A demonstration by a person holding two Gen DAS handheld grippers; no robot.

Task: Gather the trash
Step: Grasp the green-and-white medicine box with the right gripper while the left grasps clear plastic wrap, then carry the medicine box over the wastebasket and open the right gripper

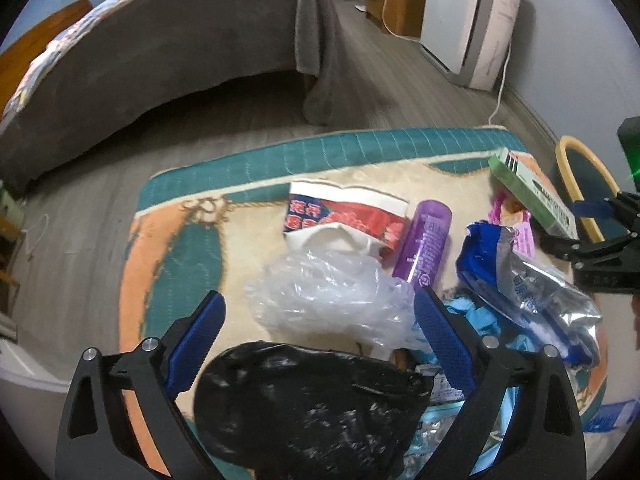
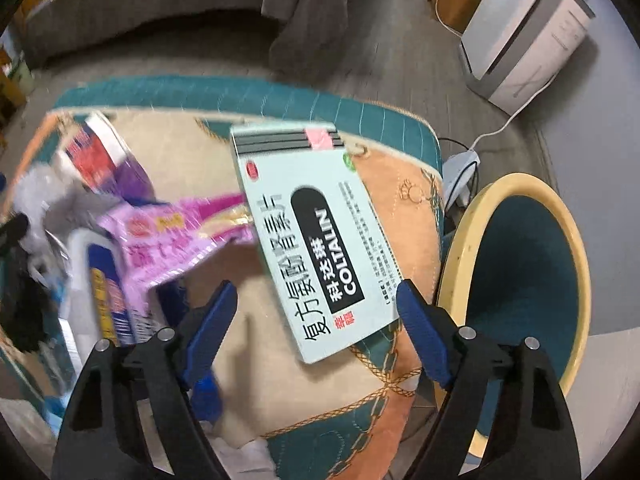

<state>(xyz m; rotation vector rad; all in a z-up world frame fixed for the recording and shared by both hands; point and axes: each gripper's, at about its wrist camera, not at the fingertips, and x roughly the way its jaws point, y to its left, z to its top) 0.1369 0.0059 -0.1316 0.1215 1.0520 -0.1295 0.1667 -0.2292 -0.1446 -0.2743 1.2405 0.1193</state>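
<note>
Trash lies on a patterned mat (image 1: 180, 248): a black plastic bag (image 1: 304, 404), a crumpled clear bag (image 1: 328, 296), a red and white paper carton (image 1: 340, 220), a purple tube (image 1: 424, 244), a blue foil wrapper (image 1: 532, 292) and a pink wrapper (image 2: 176, 236). My left gripper (image 1: 320, 312) is open, its jaws either side of the black bag and clear bag. My right gripper (image 2: 316, 300) is open above the mat, its jaws flanking the near end of a pale green COLTALIN box (image 2: 316, 232), which also shows in the left wrist view (image 1: 532, 192). The right gripper shows there too (image 1: 592, 224).
A round bin with a yellow rim (image 2: 460, 248) and dark teal inside stands just right of the mat. A bed with a grey cover (image 1: 180, 52) is behind, a white appliance (image 1: 472, 20) and a white cable (image 1: 500, 92) at the back right. Grey wood floor surrounds the mat.
</note>
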